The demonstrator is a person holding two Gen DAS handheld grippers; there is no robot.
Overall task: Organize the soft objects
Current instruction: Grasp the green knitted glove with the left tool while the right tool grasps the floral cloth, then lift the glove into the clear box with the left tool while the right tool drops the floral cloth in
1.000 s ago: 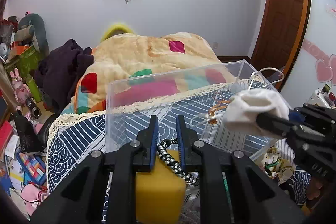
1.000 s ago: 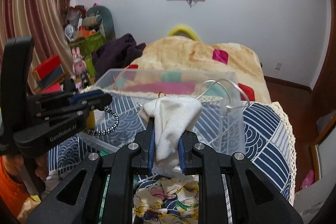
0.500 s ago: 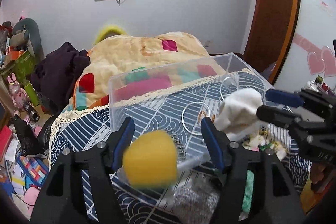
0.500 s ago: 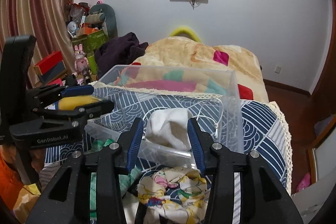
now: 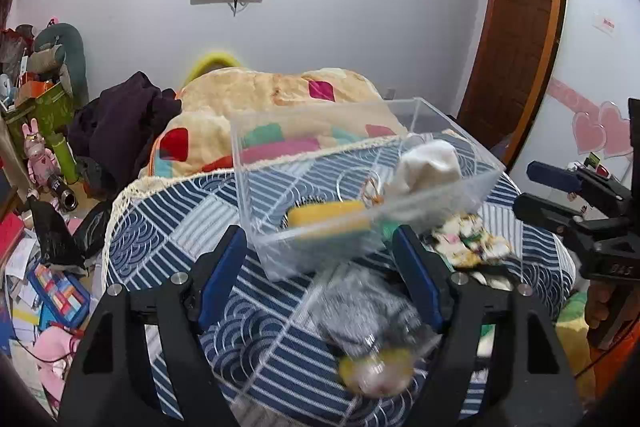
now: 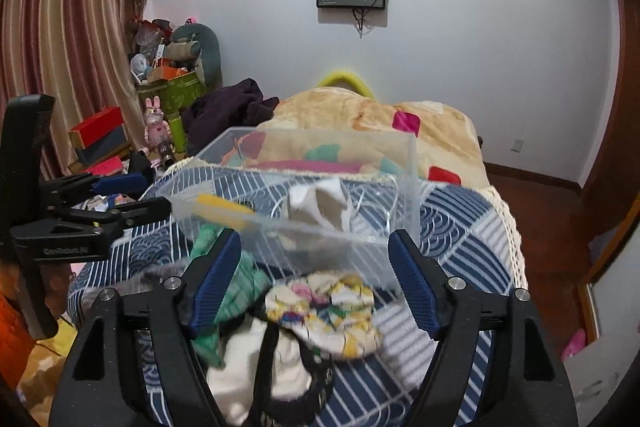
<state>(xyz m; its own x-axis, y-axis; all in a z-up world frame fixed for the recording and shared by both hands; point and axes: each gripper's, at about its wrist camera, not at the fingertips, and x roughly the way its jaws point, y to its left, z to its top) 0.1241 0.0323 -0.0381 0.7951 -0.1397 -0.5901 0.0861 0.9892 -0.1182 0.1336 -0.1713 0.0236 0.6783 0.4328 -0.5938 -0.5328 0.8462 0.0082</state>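
Observation:
A clear plastic box [image 5: 256, 163] [image 6: 412, 179] stands on the blue patterned bedspread. Inside it lie a yellow sponge [image 5: 328, 213] [image 6: 224, 209] and a white cloth [image 5: 430, 163] [image 6: 320, 205]. My left gripper [image 5: 320, 271] is open and empty, just in front of the box, above a grey fuzzy item [image 5: 360, 307]. My right gripper [image 6: 316, 287] is open and empty, over a floral cloth [image 6: 332, 311], a green cloth [image 6: 240, 287] and a white cloth [image 6: 256, 367]. Each gripper shows in the other's view: the right [image 5: 560, 195], the left [image 6: 120, 195].
A beige quilt with coloured patches [image 5: 276, 99] and a dark purple garment [image 5: 120, 115] lie beyond the box. Toys, boxes and books clutter the floor at the left [image 5: 44, 267]. A wooden door [image 5: 516, 39] is at the right.
Both grippers opened and pulled back. The yellow sponge left the left gripper and the white cloth left the right one; both now lie in the clear box.

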